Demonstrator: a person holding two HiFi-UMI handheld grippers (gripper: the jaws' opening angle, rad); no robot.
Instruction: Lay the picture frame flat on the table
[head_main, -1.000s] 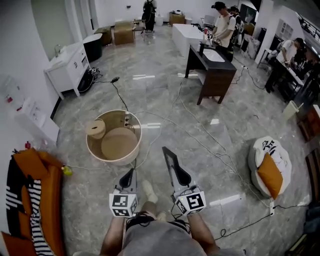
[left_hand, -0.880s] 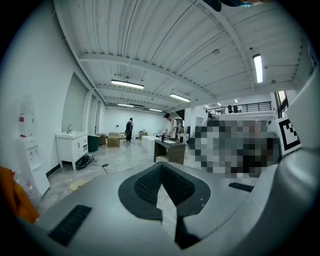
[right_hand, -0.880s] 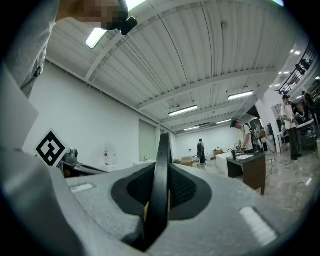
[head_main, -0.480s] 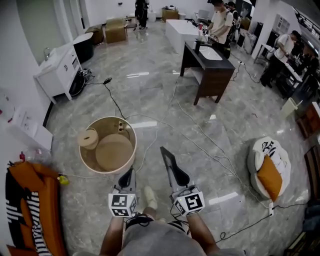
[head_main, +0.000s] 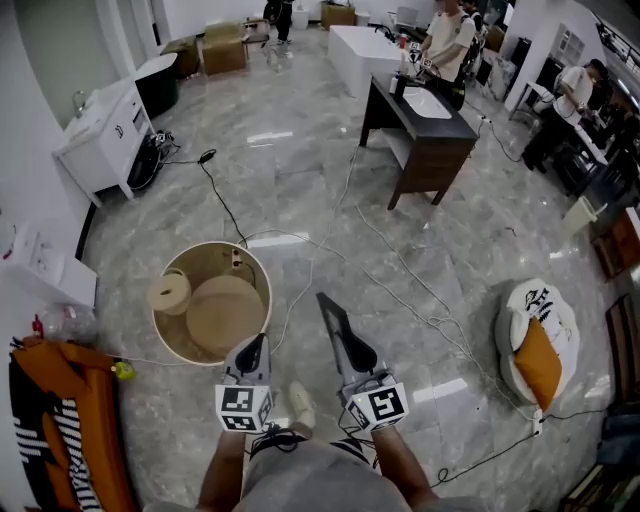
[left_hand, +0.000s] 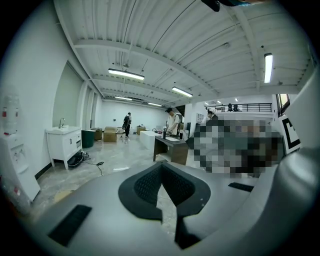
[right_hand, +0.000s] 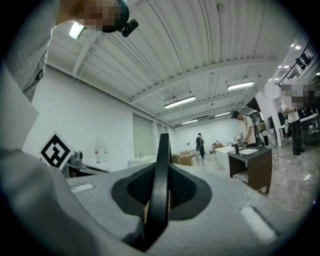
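The picture frame (head_main: 333, 322) is a thin black slab, seen edge-on and pointing forward over the marble floor. My right gripper (head_main: 356, 357) is shut on its lower end. In the right gripper view the frame's black edge (right_hand: 162, 150) stands upright between the pads of the right gripper (right_hand: 159, 200). My left gripper (head_main: 253, 346) is beside it, shut and holding nothing; in the left gripper view its pads (left_hand: 150, 182) meet at the tips. A dark wooden table with a white basin (head_main: 425, 120) stands far ahead.
A round wooden tub (head_main: 165, 320) with a disc and a roll inside sits on the floor ahead left. Cables (head_main: 400, 290) cross the floor. A white beanbag with an orange cushion (head_main: 538, 335) lies at the right, orange fabric (head_main: 60, 420) at the left, a white cabinet (head_main: 100, 130) further back. People (head_main: 447, 35) stand beyond the table.
The whole view has shifted: the round tub has slid down and left in the head view. Both grippers keep the same pose, and the frame stays in the right one.
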